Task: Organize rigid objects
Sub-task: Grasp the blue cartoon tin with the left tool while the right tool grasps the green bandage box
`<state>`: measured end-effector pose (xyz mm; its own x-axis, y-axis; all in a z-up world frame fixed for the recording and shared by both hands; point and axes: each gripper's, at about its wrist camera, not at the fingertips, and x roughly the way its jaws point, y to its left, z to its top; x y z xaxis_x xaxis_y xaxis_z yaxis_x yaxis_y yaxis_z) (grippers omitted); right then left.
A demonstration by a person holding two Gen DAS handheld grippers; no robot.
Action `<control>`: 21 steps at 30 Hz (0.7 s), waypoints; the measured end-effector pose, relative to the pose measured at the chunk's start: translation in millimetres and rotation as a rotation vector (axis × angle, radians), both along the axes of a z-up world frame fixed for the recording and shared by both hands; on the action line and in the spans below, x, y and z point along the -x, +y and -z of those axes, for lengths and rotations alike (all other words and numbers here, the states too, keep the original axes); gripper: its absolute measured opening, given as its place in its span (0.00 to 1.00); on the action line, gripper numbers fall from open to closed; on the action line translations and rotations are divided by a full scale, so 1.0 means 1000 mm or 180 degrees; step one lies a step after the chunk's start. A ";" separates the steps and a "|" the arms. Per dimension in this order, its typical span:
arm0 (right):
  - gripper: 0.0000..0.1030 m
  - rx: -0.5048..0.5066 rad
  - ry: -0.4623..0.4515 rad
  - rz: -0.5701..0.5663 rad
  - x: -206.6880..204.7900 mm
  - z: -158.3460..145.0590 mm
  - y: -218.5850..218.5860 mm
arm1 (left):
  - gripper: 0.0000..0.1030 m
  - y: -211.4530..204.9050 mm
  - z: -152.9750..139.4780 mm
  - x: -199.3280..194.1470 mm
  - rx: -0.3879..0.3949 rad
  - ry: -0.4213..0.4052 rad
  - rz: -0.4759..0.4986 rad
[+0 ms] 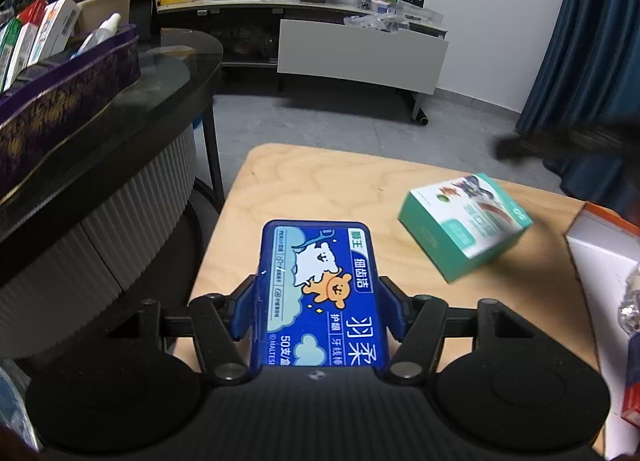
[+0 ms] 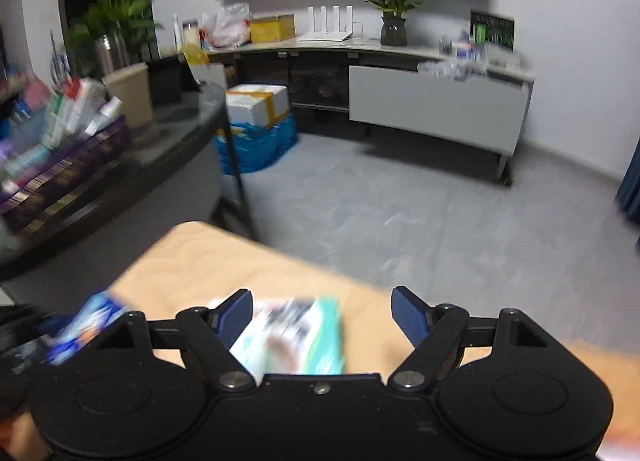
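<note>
Left gripper [image 1: 318, 311] is clamping the blue floss box [image 1: 320, 293] at lower centre; right gripper [image 2: 322, 319], spread wide, is hovering over the green box [image 2: 296, 337]. Likely next: closing squarely on it.

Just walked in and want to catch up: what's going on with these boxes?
A person is sorting small boxes with two handheld grippers. The left gripper is shut on a blue floss-pick box, holding it above the wooden table. The right gripper is open, its fingers on either side of a teal box that lies on the table; that view is blurred, so contact is unclear. To the left, a purple tray on the dark table already holds other boxes.
</note>
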<state>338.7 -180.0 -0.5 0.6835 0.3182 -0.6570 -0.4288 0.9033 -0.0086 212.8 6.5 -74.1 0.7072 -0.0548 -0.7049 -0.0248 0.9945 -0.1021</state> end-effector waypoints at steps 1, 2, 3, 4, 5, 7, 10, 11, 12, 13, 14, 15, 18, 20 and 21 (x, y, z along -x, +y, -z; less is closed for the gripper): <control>0.87 0.0090 -0.0023 -0.0014 -0.010 0.002 0.009 | 0.62 0.000 0.000 0.002 0.0054 0.0012 -0.0016; 0.87 0.0176 -0.0046 0.0003 -0.020 0.005 0.018 | 0.62 0.000 0.000 0.004 0.0102 0.0019 -0.0021; 0.87 0.0284 -0.0042 0.0045 -0.029 0.009 0.025 | 0.61 -0.001 0.001 0.006 0.0114 0.0029 -0.0015; 0.87 0.0404 0.0000 0.0094 -0.039 0.014 0.032 | 0.62 -0.003 0.001 0.008 0.0108 0.0039 -0.0004; 0.87 0.0523 0.0088 0.0136 -0.047 0.021 0.036 | 0.62 -0.004 0.003 0.010 0.0099 0.0050 0.0022; 0.87 0.0758 0.0324 0.0189 -0.055 0.035 0.037 | 0.62 -0.007 0.005 0.014 0.0054 0.0066 0.0053; 0.87 0.0941 0.0535 0.0261 -0.037 0.045 0.022 | 0.62 -0.003 0.004 0.014 0.0023 0.0031 0.0044; 0.87 0.0924 0.0601 0.0259 -0.026 0.046 0.013 | 0.62 -0.001 0.004 0.013 0.0049 0.0029 0.0031; 0.87 0.0863 0.0671 0.0244 -0.012 0.046 0.004 | 0.62 0.001 0.005 0.012 0.0081 0.0028 0.0010; 0.87 0.0804 0.0753 0.0224 0.000 0.045 -0.005 | 0.62 0.003 0.005 0.012 0.0095 0.0026 -0.0008; 0.87 0.0711 0.0762 0.0200 0.014 0.043 -0.013 | 0.62 0.004 0.005 0.012 0.0089 0.0017 -0.0026; 0.87 0.0559 0.0729 0.0166 0.027 0.040 -0.021 | 0.61 0.005 0.006 0.014 0.0086 0.0008 -0.0038; 0.87 -0.0212 0.0742 0.0014 0.055 0.027 -0.040 | 0.61 0.005 0.006 0.015 0.0081 0.0012 -0.0059; 0.88 -0.0496 0.0738 -0.0151 0.066 0.024 -0.036 | 0.61 0.004 0.005 0.016 0.0070 0.0008 -0.0086; 0.88 -0.0465 0.0713 -0.0130 0.068 0.024 -0.028 | 0.61 0.002 0.004 0.017 0.0050 -0.0002 -0.0090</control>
<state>270.9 -208.0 -24.8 0.5108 0.4452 -0.7355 -0.4414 0.8699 0.2200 195.7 8.4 -77.9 0.7091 -0.0457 -0.7036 -0.0528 0.9916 -0.1177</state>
